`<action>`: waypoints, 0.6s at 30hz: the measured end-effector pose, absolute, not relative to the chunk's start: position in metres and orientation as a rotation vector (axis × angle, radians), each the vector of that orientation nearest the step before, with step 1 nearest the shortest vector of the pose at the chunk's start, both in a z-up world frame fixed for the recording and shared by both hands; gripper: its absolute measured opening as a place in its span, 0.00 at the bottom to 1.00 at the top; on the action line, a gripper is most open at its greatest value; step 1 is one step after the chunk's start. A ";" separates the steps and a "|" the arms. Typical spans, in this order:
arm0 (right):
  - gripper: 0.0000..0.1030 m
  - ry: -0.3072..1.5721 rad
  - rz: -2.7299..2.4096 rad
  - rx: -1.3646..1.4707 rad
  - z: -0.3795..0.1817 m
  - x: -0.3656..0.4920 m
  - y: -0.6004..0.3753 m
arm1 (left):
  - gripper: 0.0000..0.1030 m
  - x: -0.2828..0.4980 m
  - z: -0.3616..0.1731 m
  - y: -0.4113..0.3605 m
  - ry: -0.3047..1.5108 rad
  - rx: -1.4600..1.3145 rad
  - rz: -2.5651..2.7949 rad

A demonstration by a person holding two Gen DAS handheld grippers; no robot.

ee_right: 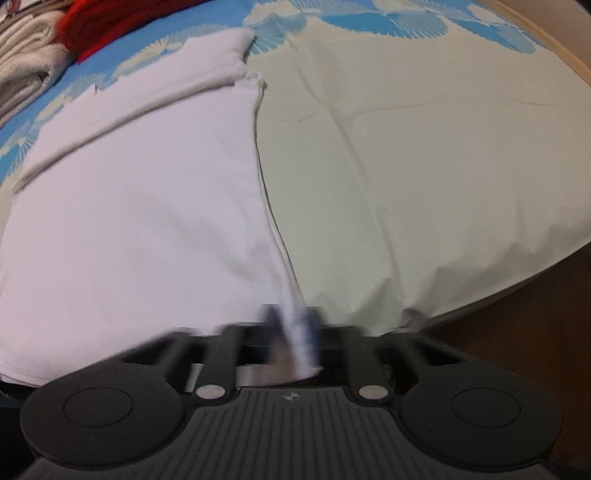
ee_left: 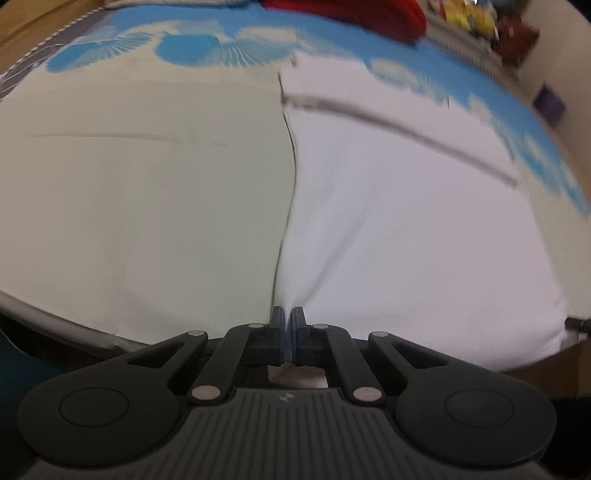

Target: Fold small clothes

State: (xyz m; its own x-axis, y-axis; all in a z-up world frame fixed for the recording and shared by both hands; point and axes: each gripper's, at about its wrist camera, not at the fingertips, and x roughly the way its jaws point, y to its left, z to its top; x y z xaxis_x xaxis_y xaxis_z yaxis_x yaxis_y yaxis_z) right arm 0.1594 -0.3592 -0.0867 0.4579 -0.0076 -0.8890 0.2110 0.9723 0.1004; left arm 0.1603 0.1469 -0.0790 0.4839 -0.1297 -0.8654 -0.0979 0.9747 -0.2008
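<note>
A blue-patterned bed (ee_left: 424, 55) bears a white garment (ee_left: 406, 221) and red cloth (ee_left: 369, 14).

Left hand-held gripper (ee_left: 287, 317) pinches the white garment's (ee_left: 406, 229) near edge.

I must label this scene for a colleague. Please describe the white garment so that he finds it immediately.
Look at the blue patterned sheet. On its near part a pale cream cloth is spread, and the white garment lies against that cloth's edge. It is brighter than the cream cloth and not red like the red clothing farther back.
</note>
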 end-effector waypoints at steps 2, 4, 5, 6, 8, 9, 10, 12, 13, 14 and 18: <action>0.05 1.022 -0.141 0.245 -0.074 0.155 -0.364 | 0.03 0.154 -0.071 0.150 1.044 -0.269 -0.021; 0.05 0.962 -0.140 0.298 -0.062 0.152 -0.368 | 0.04 0.152 -0.071 0.150 1.052 -0.269 -0.027; 0.05 0.954 -0.145 0.308 -0.061 0.152 -0.370 | 0.04 0.152 -0.074 0.151 1.066 -0.279 -0.029; 0.05 0.961 -0.153 0.314 -0.062 0.153 -0.371 | 0.05 0.153 -0.078 0.154 1.085 -0.301 -0.027; 0.09 1.011 -0.159 0.326 -0.074 0.158 -0.372 | 0.11 0.157 -0.086 0.161 1.127 -0.356 -0.014; 0.09 1.044 -0.166 0.332 -0.080 0.159 -0.372 | 0.19 0.159 -0.090 0.164 1.144 -0.381 -0.011; 0.09 1.059 -0.178 0.332 -0.083 0.157 -0.373 | 0.24 0.159 -0.092 0.166 1.153 -0.397 -0.004; 0.16 1.074 -0.203 0.341 -0.086 0.160 -0.377 | 0.36 0.162 -0.092 0.165 1.153 -0.395 0.002; 0.24 1.073 -0.212 0.356 -0.087 0.161 -0.380 | 0.37 0.163 -0.092 0.164 1.154 -0.391 0.001; 0.29 1.074 -0.215 0.369 -0.088 0.162 -0.382 | 0.38 0.166 -0.093 0.164 1.157 -0.391 -0.002; 0.32 1.108 -0.200 0.345 -0.095 0.166 -0.378 | 0.38 0.169 -0.100 0.164 1.178 -0.399 0.004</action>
State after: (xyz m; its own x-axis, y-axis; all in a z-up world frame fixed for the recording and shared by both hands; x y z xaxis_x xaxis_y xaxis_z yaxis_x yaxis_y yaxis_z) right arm 0.1655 -0.3783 -0.0954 0.4362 0.0131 -0.8998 0.3273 0.9291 0.1722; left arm 0.1692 0.1644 -0.0998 0.3907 -0.2031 -0.8978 -0.2092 0.9303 -0.3015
